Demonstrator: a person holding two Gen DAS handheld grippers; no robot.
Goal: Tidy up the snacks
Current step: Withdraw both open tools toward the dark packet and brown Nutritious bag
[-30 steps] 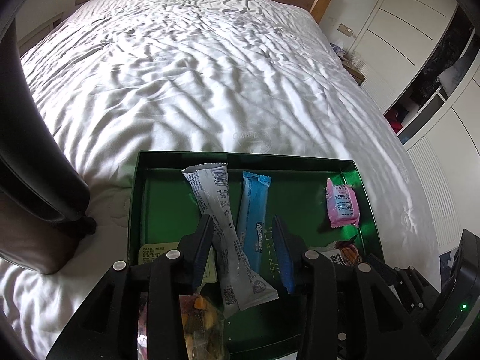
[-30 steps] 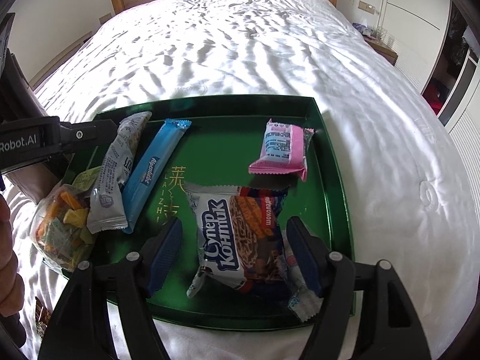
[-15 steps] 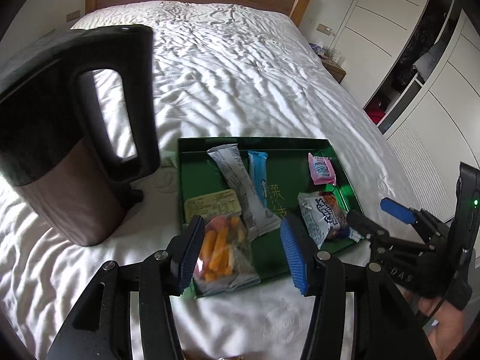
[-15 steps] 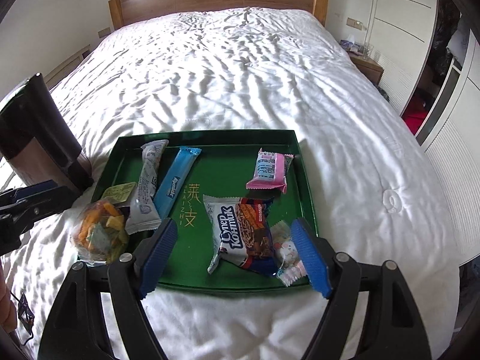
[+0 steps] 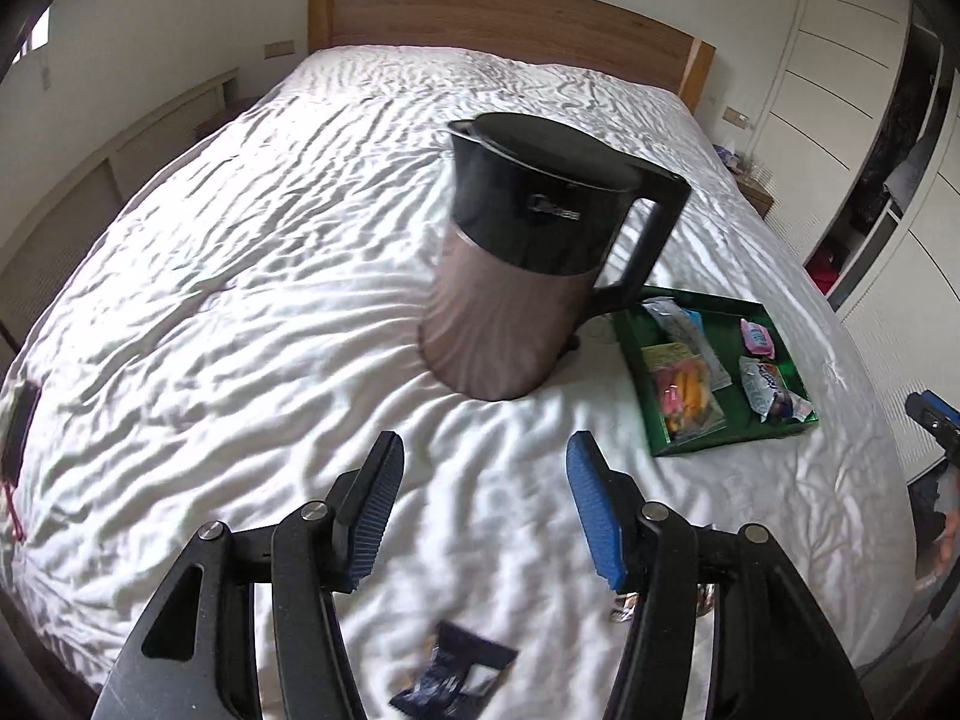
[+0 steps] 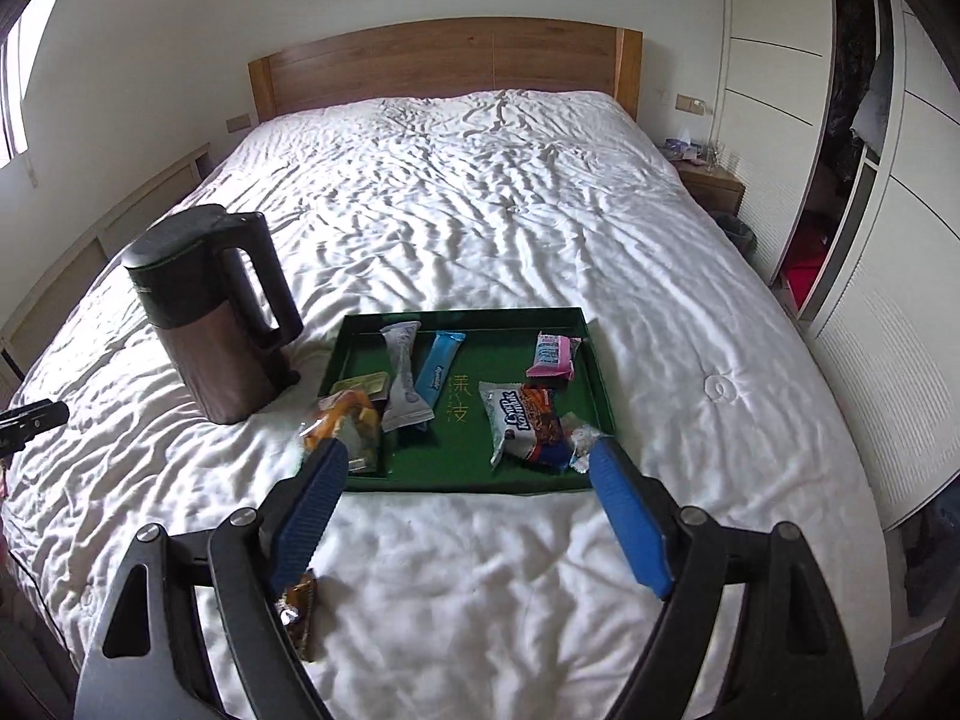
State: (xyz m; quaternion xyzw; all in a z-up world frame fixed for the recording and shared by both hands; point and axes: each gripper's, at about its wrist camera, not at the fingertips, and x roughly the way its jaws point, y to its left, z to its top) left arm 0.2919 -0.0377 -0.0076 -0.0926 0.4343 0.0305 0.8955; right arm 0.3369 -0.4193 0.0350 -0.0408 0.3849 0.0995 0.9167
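Left gripper point(image 5: 483, 504), black-framed with blue ribbed pads, tips down over the white rumpled bedsheet point(image 5: 240, 312). Jaws part way apart and opening, bare sheet between them, no snack in the gap. Under its frame, at the near edge of the bed: one dark blue crumpled snack packet point(image 5: 450, 681), blurred, and a scrap of shiny wrapper point(image 5: 621, 603) by the right finger; cannot tell what that one is.

Ahead of the left gripper, one brown-and-black electric kettle point(image 5: 522, 264) stands on the sheet, handle facing the tray.

Right of the kettle lies one shallow dark green rectangular tray point(image 6: 591, 360), well ahead of both grippers. Inside, left to right:
- one clear bag of orange and yellow pieces point(image 6: 345, 420) at the near left corner, overhanging the rim
- one flat yellow-green packet point(image 6: 360, 384) behind it
- one long silver-grey wrapper point(image 6: 403, 378)
- one long light blue bar wrapper point(image 6: 441, 369) beside it, the two touching
- one white-and-red biscuit pack point(image 6: 525, 423) near the front rim
- one small pink packet point(image 6: 552, 354) towards the far right corner
- one small clear crinkled wrapper point(image 6: 579, 441) just right of the biscuit pack

Seven in the tray.

Right gripper point(image 6: 468, 516), same build, tilts down toward the tray's near rim, fingers spread wide, holding nothing; only sheet between them. One brown-and-gold wrapper point(image 6: 300, 606) lies on the sheet just beside its left finger, off the tray.
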